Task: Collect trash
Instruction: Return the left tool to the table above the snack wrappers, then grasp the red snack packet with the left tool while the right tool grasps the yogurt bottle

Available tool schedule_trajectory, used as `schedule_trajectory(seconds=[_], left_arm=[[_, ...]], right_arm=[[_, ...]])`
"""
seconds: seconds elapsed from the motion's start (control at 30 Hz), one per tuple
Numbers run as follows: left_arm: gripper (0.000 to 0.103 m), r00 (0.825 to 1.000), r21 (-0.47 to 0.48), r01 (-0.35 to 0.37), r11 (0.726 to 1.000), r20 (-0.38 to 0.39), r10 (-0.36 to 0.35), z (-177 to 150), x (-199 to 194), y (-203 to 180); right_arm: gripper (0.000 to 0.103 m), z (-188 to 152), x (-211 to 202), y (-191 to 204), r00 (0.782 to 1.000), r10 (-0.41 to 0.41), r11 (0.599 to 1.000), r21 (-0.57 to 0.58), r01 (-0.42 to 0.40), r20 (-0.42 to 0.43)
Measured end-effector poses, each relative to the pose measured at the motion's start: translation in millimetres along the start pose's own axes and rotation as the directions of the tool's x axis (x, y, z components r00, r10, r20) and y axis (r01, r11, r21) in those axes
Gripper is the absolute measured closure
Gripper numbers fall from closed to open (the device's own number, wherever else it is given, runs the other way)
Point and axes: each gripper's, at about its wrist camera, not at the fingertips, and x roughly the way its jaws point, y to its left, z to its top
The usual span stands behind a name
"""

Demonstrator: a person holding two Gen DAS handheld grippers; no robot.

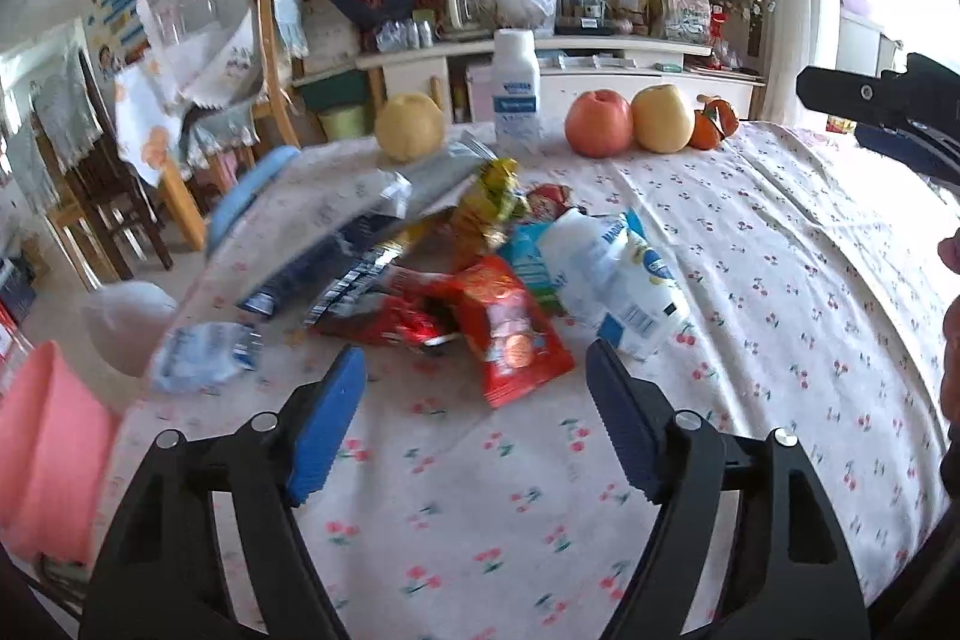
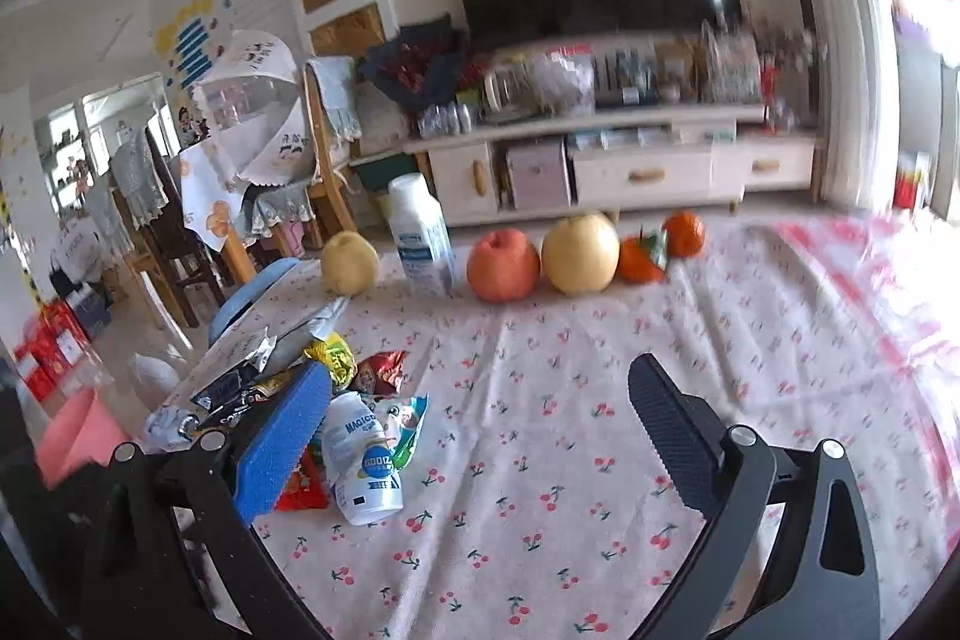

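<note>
Nothing collected yet as far as I can see: the whole trash pile [image 1: 468, 274] sits on the table [image 1: 750, 280], toward its left edge. No wrapper is in either set of tongs.

Left tongs [image 1: 477, 421]: wide open, empty, aimed down at the pile from the near side. Nearest item is the red snack bag [image 1: 510, 334], just ahead of the gap between the blue pads [image 1: 327, 424], not touched. Right tongs [image 2: 480, 427]: also wide open, empty. In the right wrist view their left pad sits over the pile's near edge; contact I can't tell.

Orientation:
- red snack bag: lies flat, long axis runs diagonally from far-left to near-right in the left view, one short end facing the left tongs.
- small white drink bottle [image 2: 363, 466]: on its side, long axis near-to-far, base toward the right camera; cap end is hidden.
- white pouch [image 1: 624, 280]: lying flat, long axis similar diagonal.
- remaining foil wrappers: crumpled, no clear axis.

Fruit and the upright white bottle [image 1: 516, 91] along the far edge look like non-trash; I judge them to stay.

Left to do: everything. A pink bin-like thing [image 1: 48, 448] sits off the left table edge, blurred; possibly the drop target.
</note>
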Motion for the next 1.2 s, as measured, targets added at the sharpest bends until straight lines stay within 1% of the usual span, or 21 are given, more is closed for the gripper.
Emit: schedule_trajectory(seconds=[0.07, 0.13, 0.3, 0.4, 0.5, 0.6, 0.67, 0.7, 0.73, 0.8, 0.9, 1.03, 1.1, 1.2], left_arm=[[0.027, 1.0, -0.02, 0.017, 1.0, -0.011, -0.018, 3.8, 10.7, -5.0], [0.027, 0.999, -0.032, 0.026, 0.999, -0.021, -0.027, 6.5, 19.4, -8.5], [0.03, 0.999, -0.044, -0.004, 0.999, -0.053, 0.002, 8.8, 40.8, -13.2], [0.032, 0.998, -0.057, -0.025, 0.998, -0.065, 0.021, 12.5, 49.7, -10.5], [0.033, 0.998, -0.075, -0.023, 0.997, -0.059, 0.019, 17.1, 55.1, -6.2], [0.033, 0.997, -0.087, -0.018, 0.996, -0.075, 0.012, 19.4, 61.0, -4.0], [0.035, 0.996, -0.111, 0.006, 0.994, -0.084, -0.015, 21.4, 64.9, -2.6], [0.037, 0.995, -0.139, 0.025, 0.99, -0.091, -0.038, 22.1, 67.6, 0.9], [0.04, 0.994, -0.153, 0.03, 0.988, -0.097, -0.045, 21.6, 69.6, 2.8], [0.043, 0.992, -0.172, 0.029, 0.985, -0.114, -0.049, 22.8, 74.4, 6.6], [0.045, 0.992, -0.183, 0.037, 0.982, -0.111, -0.058, 23.4, 75.5, 7.6], [0.057, 0.992, -0.196, 0.031, 0.98, -0.114, -0.055, 23.5, 75.7, 12.9], [0.059, 0.991, -0.22, 0.043, 0.975, -0.111, -0.069, 22.7, 74.6, 16.0], [0.06, 0.991, -0.226, 0.049, 0.973, -0.109, -0.075, 22.6, 75.0, 17.3]], right_arm=[[0.005, 0.0, 13.0, -3.9, 0.998, 0.044, 0.998, 0.045, -0.042, -0.05], [0.005, -1.7, 25.0, -6.8, 0.991, 0.097, 0.992, 0.085, -0.09, -0.093], [0.006, -10.1, 51.0, -5.1, 0.966, 0.182, 0.977, 0.145, -0.156, -0.185], [0.007, -14.2, 62.2, 1.7, 0.949, 0.222, 0.97, 0.151, -0.191, -0.223], [0.021, -15.3, 68.1, 10.5, 0.936, 0.243, 0.967, 0.137, -0.214, -0.253], [0.026, -21.1, 76.4, 17.9, 0.922, 0.252, 0.966, 0.128, -0.224, -0.293], [0.031, -23.6, 80.2, 20.4, 0.915, 0.258, 0.965, 0.124, -0.23, -0.31], [0.035, -25.8, 82.5, 21.8, 0.909, 0.261, 0.965, 0.125, -0.232, -0.324], [0.039, -25.8, 84.1, 22.6, 0.907, 0.259, 0.965, 0.125, -0.23, -0.333], [0.043, -28.1, 87.6, 23.0, 0.901, 0.254, 0.966, 0.127, -0.223, -0.352], [0.045, -29.2, 91.8, 20.1, 0.893, 0.265, 0.963, 0.149, -0.225, -0.365], [0.045, -31.3, 96.1, 20.3, 0.883, 0.273, 0.96, 0.165, -0.226, -0.381], [0.045, -33.5, 97.0, 22.8, 0.879, 0.275, 0.96, 0.161, -0.229, -0.389], [0.046, -35.1, 99.3, 25.0, 0.871, 0.278, 0.96, 0.152, -0.236, -0.405]])
